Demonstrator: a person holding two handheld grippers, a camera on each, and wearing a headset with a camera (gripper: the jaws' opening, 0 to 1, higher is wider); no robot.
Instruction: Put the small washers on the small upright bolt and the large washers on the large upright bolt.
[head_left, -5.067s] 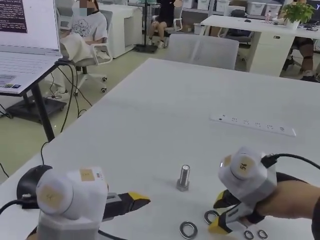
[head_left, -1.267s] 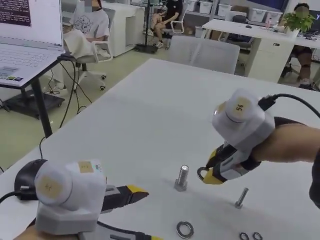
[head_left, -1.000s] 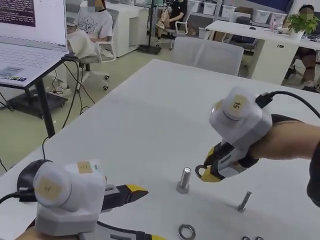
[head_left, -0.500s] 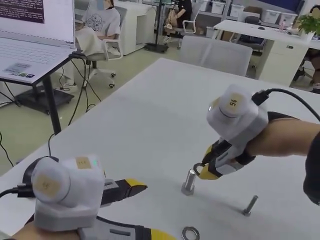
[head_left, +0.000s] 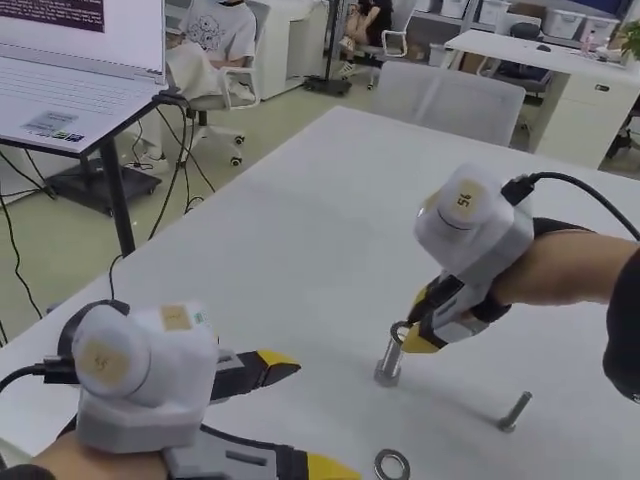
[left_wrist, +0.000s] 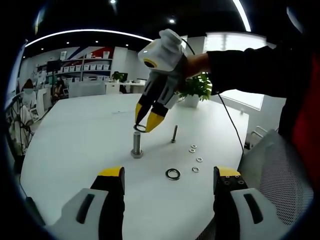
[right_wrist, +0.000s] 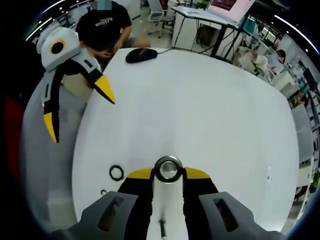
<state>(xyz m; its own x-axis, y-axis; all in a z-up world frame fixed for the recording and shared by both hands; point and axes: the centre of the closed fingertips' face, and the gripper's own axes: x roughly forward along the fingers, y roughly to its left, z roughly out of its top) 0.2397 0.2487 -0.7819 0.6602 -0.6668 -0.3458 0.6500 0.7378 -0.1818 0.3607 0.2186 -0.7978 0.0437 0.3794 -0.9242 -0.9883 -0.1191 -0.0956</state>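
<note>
The right tool (head_left: 405, 338) pinches a large washer (head_left: 399, 331) right over the top of the large upright bolt (head_left: 388, 362). The left tool (left_wrist: 170, 172) hangs above the tabletop (head_left: 300, 250) with its jaws spread wide, near a second large washer (head_left: 392, 464).

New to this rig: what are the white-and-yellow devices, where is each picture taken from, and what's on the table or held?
They are two handheld two-jaw grippers, worked by a person. One picture comes from a headset camera; the two round ones come from cameras riding on the grippers. The right gripper pinches a large washer right over the large bolt. The left gripper is open, holding nothing. Also on the white table: the small bolt, another large washer and four small washers.
</note>
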